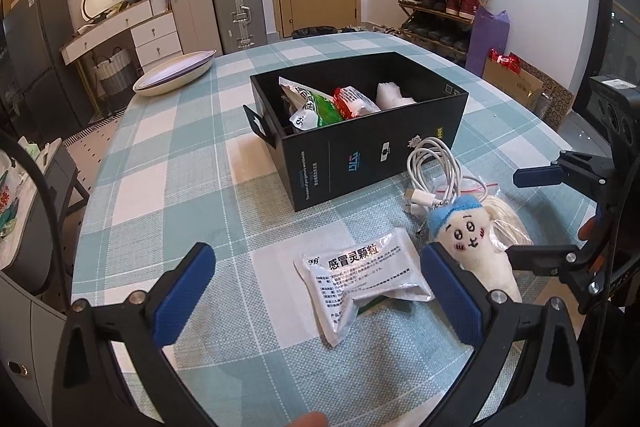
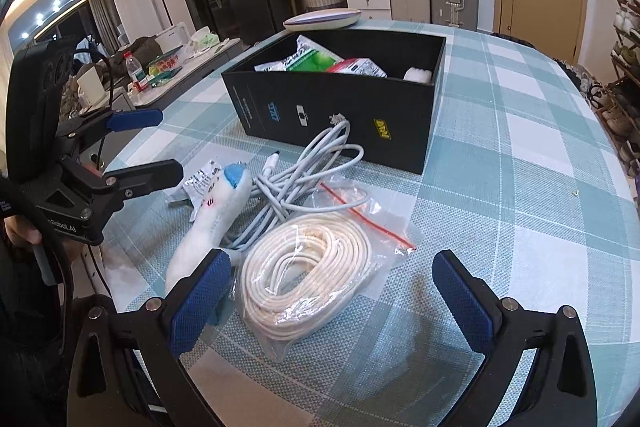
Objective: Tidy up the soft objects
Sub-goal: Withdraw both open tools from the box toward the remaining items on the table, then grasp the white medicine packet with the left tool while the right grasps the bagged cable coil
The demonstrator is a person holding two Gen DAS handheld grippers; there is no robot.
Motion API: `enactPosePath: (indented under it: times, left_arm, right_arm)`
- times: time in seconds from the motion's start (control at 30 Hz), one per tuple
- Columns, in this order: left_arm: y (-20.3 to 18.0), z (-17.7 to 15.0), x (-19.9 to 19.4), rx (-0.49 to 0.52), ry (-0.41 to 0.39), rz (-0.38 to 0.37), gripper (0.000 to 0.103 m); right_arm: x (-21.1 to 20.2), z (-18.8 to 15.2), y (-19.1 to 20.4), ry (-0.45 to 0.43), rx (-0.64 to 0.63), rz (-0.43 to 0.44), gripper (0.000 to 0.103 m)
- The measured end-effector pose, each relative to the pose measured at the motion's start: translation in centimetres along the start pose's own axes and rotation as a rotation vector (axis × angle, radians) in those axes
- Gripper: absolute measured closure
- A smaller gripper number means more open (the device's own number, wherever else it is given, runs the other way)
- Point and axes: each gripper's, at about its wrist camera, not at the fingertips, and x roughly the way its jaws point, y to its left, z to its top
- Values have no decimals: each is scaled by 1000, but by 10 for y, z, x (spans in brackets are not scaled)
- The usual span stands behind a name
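**Both grippers spread wide, nothing held yet**

The black box [image 1: 360,131] sits mid-table on the checked cloth [image 1: 192,155], w/ green and red packets plus something white inside (contents partly hidden by the box wall). In front of the box: a white charging cable [image 2: 296,175], a bagged coil of cream cord [image 2: 308,279], a plush toy [image 1: 472,247] and a silver sachet [image 1: 360,279]. The left gripper [image 1: 316,295] hangs released, jaws apart, above the sachet. The right gripper [image 2: 332,295] is likewise unclenched, over the cord bag. Its left pad looks close to the plush; contact is unclear. A shallow dish [image 1: 176,75] lies behind the box.
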Motion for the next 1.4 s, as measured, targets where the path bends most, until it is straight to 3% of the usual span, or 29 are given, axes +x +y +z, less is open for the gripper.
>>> enactPosePath:
  times: [0.47,0.67,0.9,1.23,1.4]
  left_arm:
    - [1,-2,9,2,29,5,0]
    - [0,-3,9,4,33,6,0]
    - [1,-3,10,7,37,10,0]
    - [-4,-8,15,8,101,-104,0]
    - [-10,-12,19,33,127,-97,0]
  right_arm:
    - [-6,-11,-30,53,7,-43,1]
    - [-4,-8,-13,47,-28,-2,1]
    - [9,-7,-6,68,-37,-91,1]
    - [8,-7,-24,69,3,-118,1]
    - [8,-8,-25,69,0,-119,1]
